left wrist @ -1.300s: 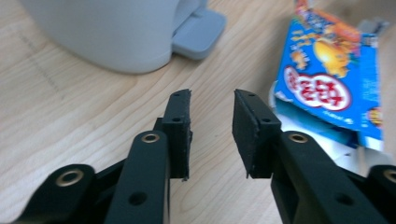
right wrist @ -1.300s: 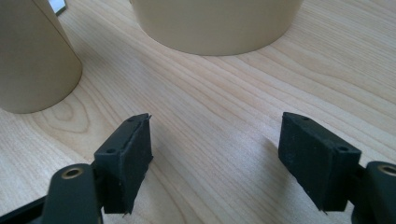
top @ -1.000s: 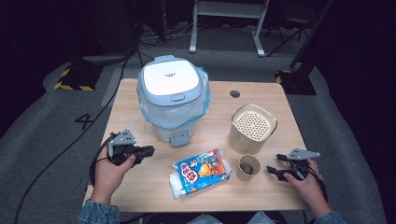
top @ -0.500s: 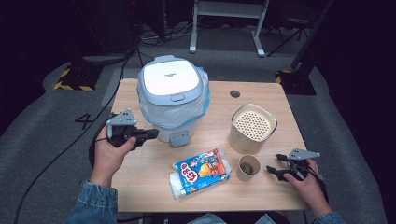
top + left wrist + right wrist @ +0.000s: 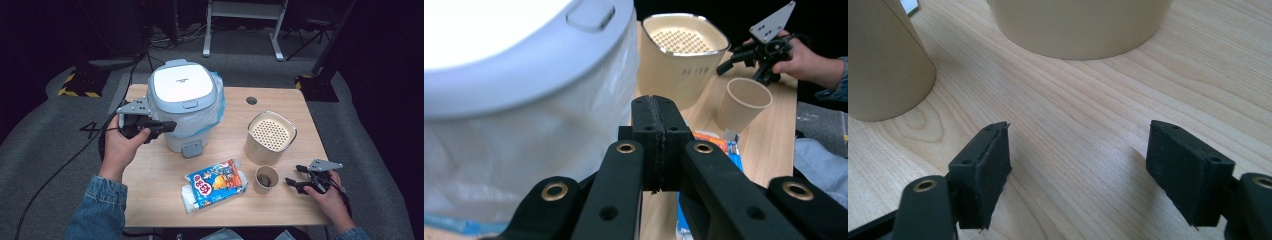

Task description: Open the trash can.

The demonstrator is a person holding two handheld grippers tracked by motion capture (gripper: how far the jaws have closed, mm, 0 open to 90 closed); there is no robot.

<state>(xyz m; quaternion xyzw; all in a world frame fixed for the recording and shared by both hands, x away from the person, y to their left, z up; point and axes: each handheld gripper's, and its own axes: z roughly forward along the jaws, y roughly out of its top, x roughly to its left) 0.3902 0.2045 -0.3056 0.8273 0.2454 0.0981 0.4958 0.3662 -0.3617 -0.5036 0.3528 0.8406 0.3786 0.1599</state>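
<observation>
Left hand-held gripper [image 5: 167, 125]: raised beside the left flank of the lidded bin [image 5: 182, 85]; pads pressed flat together, nothing between them — seen plainly in the left gripper view [image 5: 655, 145]; tip just beside the bin's bagged wall, contact cannot be told.
Lidded bin: white lid with pale blue rim, lid down; a thin translucent liner bag [image 5: 215, 105] bulges out below the rim; stands on the bench [image 5: 150, 190] at its far left part; a small grey pedal at its foot faces the person.
Right hand-held gripper [image 5: 295, 183]: low at the near right edge of the bench, held in the person's right hand [image 5: 330, 200]; jaws apart, bare wood between the pads [image 5: 985, 175]; points toward the paper cup [image 5: 266, 179], near it but not touching.
Paper cup: upright, open mouth up, just in front of the beige canister [image 5: 271, 137]; something dark lies inside, too small to tell.
Beige canister: upright on the right half of the bench; perforated cream top inside a metal rim; well apart from the bin.
Snack packet [image 5: 215, 185]: blue and orange, lying flat near the front middle of the bench — between the bin's pedal and the paper cup, touching neither.
Left hand [image 5: 120, 147]: wrapped round the gripper's body; denim sleeve [image 5: 97, 210] at the lower left.
</observation>
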